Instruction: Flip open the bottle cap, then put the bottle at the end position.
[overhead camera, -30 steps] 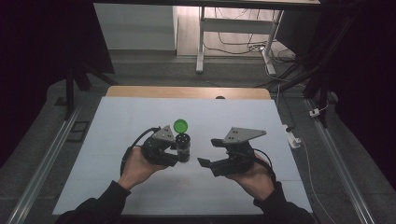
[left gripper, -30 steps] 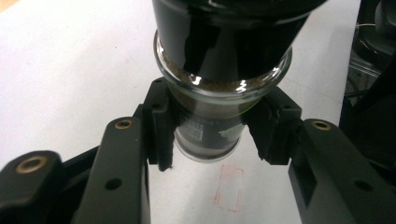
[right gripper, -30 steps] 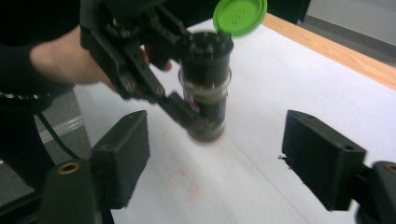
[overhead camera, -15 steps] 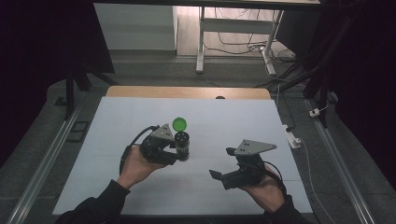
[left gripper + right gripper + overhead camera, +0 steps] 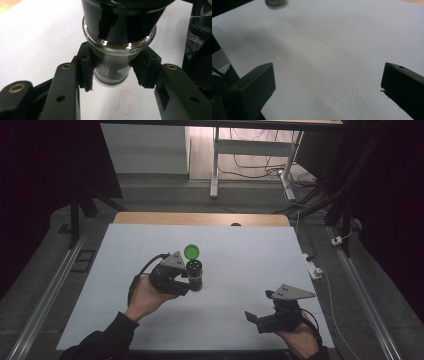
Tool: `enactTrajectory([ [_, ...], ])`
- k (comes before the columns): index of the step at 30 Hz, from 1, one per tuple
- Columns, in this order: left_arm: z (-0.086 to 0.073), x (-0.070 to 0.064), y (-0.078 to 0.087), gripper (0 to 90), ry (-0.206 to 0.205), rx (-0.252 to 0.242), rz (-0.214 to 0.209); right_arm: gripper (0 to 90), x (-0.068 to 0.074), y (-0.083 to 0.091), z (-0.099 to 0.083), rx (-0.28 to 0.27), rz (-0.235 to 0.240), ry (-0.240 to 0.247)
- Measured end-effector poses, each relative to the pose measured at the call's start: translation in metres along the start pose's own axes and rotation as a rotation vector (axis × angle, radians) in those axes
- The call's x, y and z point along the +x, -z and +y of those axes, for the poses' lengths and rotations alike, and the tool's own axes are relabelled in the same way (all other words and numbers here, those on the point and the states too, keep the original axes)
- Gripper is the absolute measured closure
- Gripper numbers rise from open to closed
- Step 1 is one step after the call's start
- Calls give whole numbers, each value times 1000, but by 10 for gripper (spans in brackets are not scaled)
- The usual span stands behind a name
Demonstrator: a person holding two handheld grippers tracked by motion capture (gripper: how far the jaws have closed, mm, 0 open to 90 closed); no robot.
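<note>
Your right hand-held gripper (image 5: 261, 317) sits nearest you, at the front right of the bench (image 5: 250, 250), well apart from the jar (image 5: 194, 272); its jaws stand wide apart with nothing between them, and in the right gripper view (image 5: 327, 82) they frame bare white bench surface (image 5: 332, 50) with faint reddish marks. Your left hand-held gripper (image 5: 187, 282) lies farther in, to the left of the jar and touching it. In the left gripper view (image 5: 111, 72) its jaws are clamped on the lower body of the jar (image 5: 117, 37), one pad on each side. The jar is dark glass with a clear rim band and stands upright on the bench, near its middle. A green lid (image 5: 191, 252) shows just behind the jar's top; whether it touches the jar cannot be told. A wooden edge strip (image 5: 200, 218) runs along the far side of the bench.
</note>
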State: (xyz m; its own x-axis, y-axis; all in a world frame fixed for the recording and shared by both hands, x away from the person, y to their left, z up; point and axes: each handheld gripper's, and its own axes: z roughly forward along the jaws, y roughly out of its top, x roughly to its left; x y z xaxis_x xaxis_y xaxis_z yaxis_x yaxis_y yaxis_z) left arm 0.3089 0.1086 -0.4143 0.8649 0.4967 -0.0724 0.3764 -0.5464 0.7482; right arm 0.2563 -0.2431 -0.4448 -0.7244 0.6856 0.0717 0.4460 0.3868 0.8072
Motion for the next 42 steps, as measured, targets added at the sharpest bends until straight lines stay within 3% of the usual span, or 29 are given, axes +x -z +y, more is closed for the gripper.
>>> enactTrajectory([
  [8, 1, 0, 1, 542, -2, -1, -2, 0, -12, 9, -21, 35, -53, -38],
  [24, 10, 8, 2, 542, 12, -12, 9, 0, -19, 12, -27, 50, -54, -63],
  [42, 22, 41, -18, 542, 41, -14, 48, 0, -19, 12, -27, 53, -44, -64],
])
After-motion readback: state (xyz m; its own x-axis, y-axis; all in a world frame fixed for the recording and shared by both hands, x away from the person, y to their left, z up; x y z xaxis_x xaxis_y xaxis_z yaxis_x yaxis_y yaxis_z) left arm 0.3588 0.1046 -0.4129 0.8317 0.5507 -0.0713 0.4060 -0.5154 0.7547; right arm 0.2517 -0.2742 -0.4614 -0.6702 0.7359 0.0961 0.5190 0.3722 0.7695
